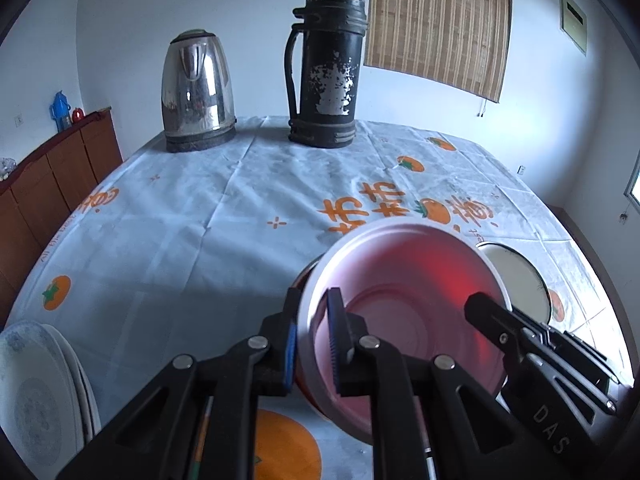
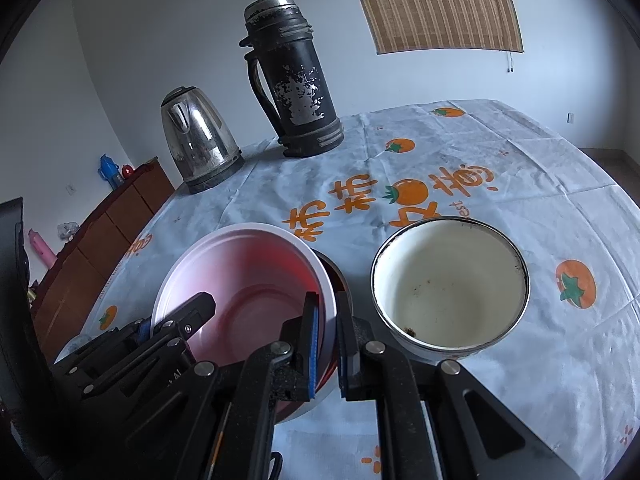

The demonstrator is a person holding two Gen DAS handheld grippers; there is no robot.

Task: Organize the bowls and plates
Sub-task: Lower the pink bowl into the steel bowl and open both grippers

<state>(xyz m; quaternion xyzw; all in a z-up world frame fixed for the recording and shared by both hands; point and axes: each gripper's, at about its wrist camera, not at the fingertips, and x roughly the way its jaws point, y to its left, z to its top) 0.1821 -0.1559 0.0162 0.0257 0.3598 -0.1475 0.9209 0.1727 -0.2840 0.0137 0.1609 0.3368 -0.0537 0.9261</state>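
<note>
A bowl (image 1: 400,280), pink-white inside and red outside, is tilted above the tablecloth and held from both sides. My left gripper (image 1: 314,340) is shut on its near left rim, one pad inside and one outside. My right gripper (image 2: 329,332) is shut on the opposite rim of the same bowl (image 2: 248,272). The dark red rim of a second bowl (image 2: 334,270) shows just behind and under it. A white enamel bowl (image 2: 448,288) with a metal rim stands upright to the right, with specks inside. A stack of white patterned plates (image 1: 36,400) lies at the near left table edge.
At the far side of the table stand a steel kettle (image 1: 198,92) and a worn black thermos (image 1: 326,68). A wooden sideboard (image 1: 52,176) runs along the left wall. The tablecloth (image 1: 180,220) has an orange fruit print.
</note>
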